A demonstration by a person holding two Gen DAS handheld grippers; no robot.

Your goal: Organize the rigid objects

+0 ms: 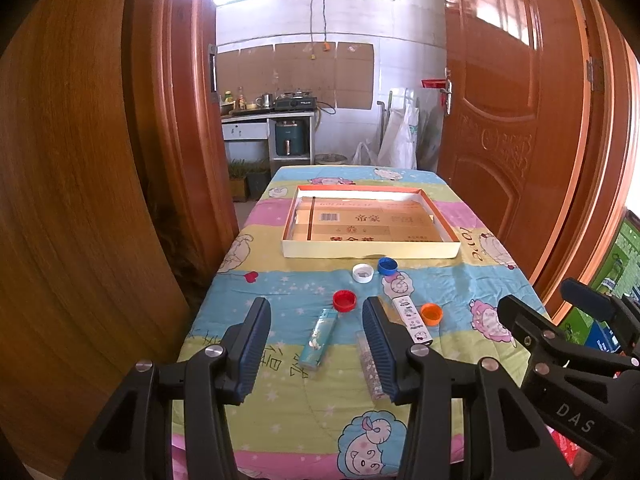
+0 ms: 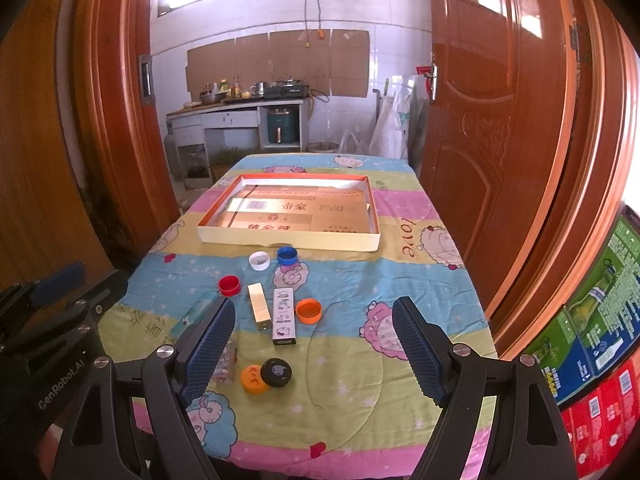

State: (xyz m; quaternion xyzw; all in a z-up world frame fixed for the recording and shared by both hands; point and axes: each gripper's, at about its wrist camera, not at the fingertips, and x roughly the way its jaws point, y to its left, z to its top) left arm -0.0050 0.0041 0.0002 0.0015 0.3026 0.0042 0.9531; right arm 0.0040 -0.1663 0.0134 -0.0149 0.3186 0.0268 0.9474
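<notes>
Both claws hang over the near end of the counter [image 2: 400, 280], jaws spread apart and holding nothing. The left claw [image 1: 316, 320] frames the teal lighter [image 1: 319, 338], probably its first pick. The right claw [image 2: 314, 320] faces the white lighter [image 2: 285, 316], the gold lighter [image 2: 259, 306] and the orange cap [image 2: 309, 311]. 2 more caps, white [image 2: 259, 260] and blue [image 2: 287, 255], sit just before the shallow tray [image 2: 288, 241], which lies open and apparently empty, likely the place for everything.
</notes>
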